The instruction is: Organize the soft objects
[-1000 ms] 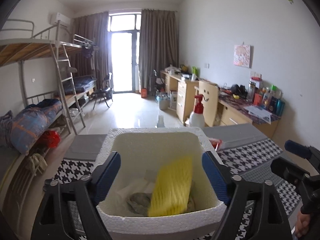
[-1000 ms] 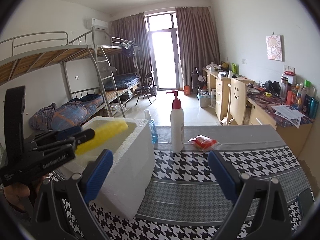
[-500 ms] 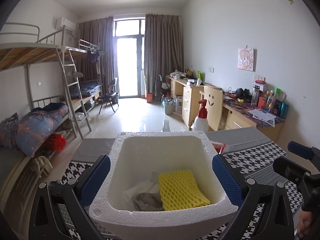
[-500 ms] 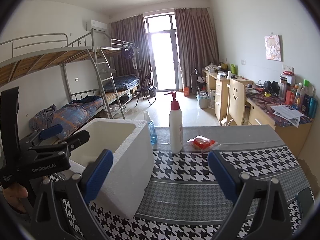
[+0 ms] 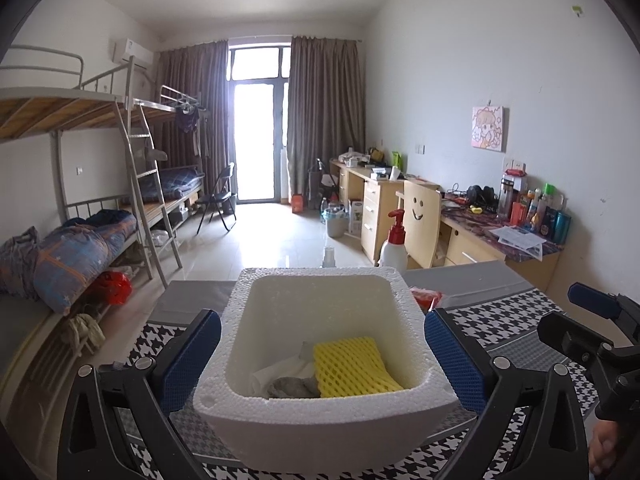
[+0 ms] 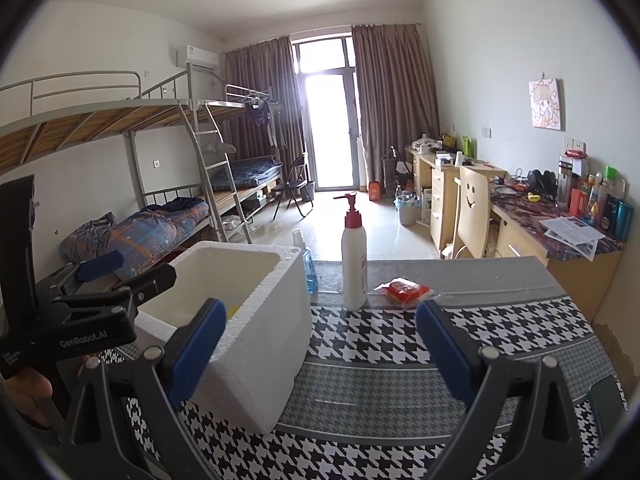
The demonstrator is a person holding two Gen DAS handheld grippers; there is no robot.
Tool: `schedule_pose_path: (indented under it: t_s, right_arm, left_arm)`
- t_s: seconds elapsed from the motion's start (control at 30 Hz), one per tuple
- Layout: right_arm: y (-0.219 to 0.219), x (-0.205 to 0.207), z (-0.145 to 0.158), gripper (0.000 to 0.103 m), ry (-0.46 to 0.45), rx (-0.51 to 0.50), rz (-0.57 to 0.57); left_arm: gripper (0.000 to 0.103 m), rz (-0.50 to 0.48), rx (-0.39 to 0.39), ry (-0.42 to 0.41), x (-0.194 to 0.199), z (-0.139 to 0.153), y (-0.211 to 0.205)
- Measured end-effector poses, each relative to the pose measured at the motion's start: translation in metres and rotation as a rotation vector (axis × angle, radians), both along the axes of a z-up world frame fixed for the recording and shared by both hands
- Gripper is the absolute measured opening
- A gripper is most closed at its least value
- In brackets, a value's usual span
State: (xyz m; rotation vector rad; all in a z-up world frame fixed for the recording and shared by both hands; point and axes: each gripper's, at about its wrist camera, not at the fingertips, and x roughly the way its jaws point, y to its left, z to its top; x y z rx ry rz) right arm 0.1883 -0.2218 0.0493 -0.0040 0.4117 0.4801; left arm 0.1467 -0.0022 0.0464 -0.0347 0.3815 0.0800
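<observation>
Yellow mesh [image 5: 352, 364] lay flat in the box [image 5: 320, 412]. The red packet [image 6: 404, 290] sat beyond on the tabletop [image 6: 400, 360], nearer the empty, spread right tongs [image 6: 316, 344]; left tongs [image 5: 322, 352] spread too.

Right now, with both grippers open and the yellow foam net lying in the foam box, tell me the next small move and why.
Probably send the right gripper forward toward the red packet beside the pump bottle. The yellow foam net already lies in the foam box, the left gripper is empty, and the packet looks like the only soft item outside.
</observation>
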Motion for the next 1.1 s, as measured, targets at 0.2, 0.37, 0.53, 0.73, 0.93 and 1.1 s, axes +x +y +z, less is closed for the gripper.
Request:
schedule_pose_path:
  t_s: [0.2, 0.37, 0.53, 0.73, 0.93, 1.1]
  right_arm:
    - [0.0, -0.011, 0.004, 0.098, -0.02, -0.001, 0.002]
    - [-0.002, -0.024, 0.006, 0.098, -0.036, 0.003, 0.006]
    - [-0.004, -0.03, 0.007, 0.098, -0.041, 0.007, 0.003]
    - [-0.007, -0.04, 0.009, 0.098, -0.057, 0.005, 0.006]
    - [-0.009, -0.051, 0.007, 0.098, -0.066, 0.006, 0.011]
    - [-0.01, -0.062, 0.005, 0.098, -0.073, 0.011, 0.015]
  left_arm:
    - [0.102, -0.01, 0.002, -0.019, -0.016, 0.004, -0.003]
    - [0.102, -0.018, 0.007, -0.037, -0.029, 0.007, -0.005]
    - [0.102, -0.025, 0.014, -0.045, -0.039, 0.008, -0.008]
    - [0.102, -0.025, 0.011, -0.053, -0.049, 0.008, -0.01]
    - [0.102, -0.024, 0.015, -0.056, -0.062, 0.006, -0.01]
    - [0.102, -0.025, 0.013, -0.073, -0.075, 0.008, -0.011]
